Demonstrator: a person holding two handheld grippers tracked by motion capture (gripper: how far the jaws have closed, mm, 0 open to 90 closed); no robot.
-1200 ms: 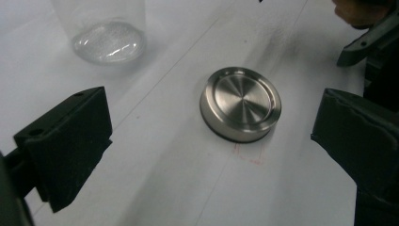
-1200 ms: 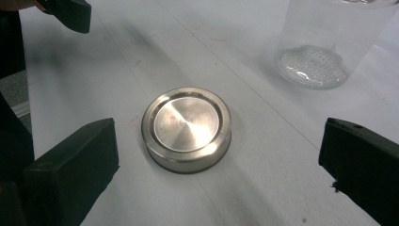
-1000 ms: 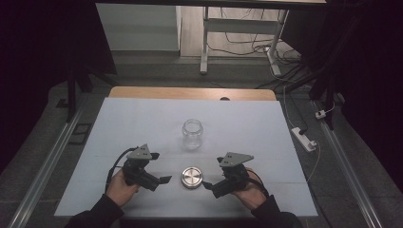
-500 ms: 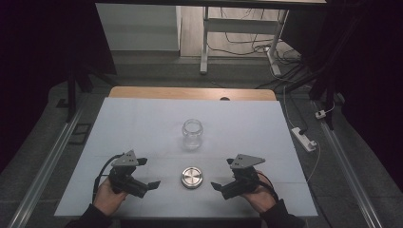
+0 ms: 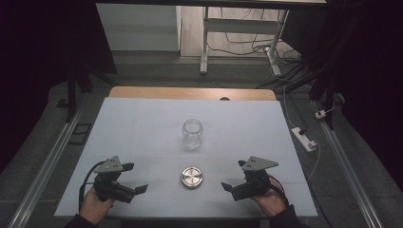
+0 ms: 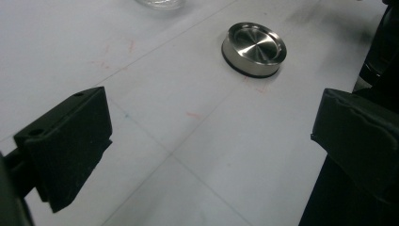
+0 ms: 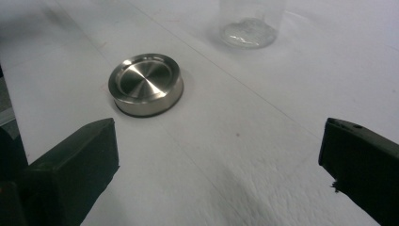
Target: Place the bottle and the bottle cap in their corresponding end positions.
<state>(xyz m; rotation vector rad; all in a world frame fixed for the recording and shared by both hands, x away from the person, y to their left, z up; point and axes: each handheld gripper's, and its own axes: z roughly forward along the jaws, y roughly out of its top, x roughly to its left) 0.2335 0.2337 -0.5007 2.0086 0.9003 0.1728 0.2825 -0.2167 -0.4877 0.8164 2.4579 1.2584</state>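
A clear glass jar [image 5: 192, 134] stands upright and lidless at the middle of the white table [image 5: 142, 123]. Nearer the front edge lies its round steel lid [image 5: 192, 177], flat on the table. My left gripper [image 5: 135, 178] rests to the lid's left, jaws wide apart and empty. To the lid's right, my right gripper [image 5: 233, 175] is open and empty too. In the left gripper view the lid [image 6: 254, 49] lies ahead of the left gripper [image 6: 211, 141], with the jar's base [image 6: 160, 2] at the top edge. In the right gripper view the lid [image 7: 146, 84] and jar [image 7: 251, 23] sit beyond the right gripper [image 7: 219, 160].
A wooden strip [image 5: 190, 92] runs along the table's far edge. Metal rails [image 5: 47, 161] flank the table on both sides. A white power strip [image 5: 304, 138] lies on the floor at the right. Cables and desk legs [image 5: 204, 42] stand behind.
Both grippers have drawn back toward the front edge and outward, away from the lid. The jar and lid have not moved.
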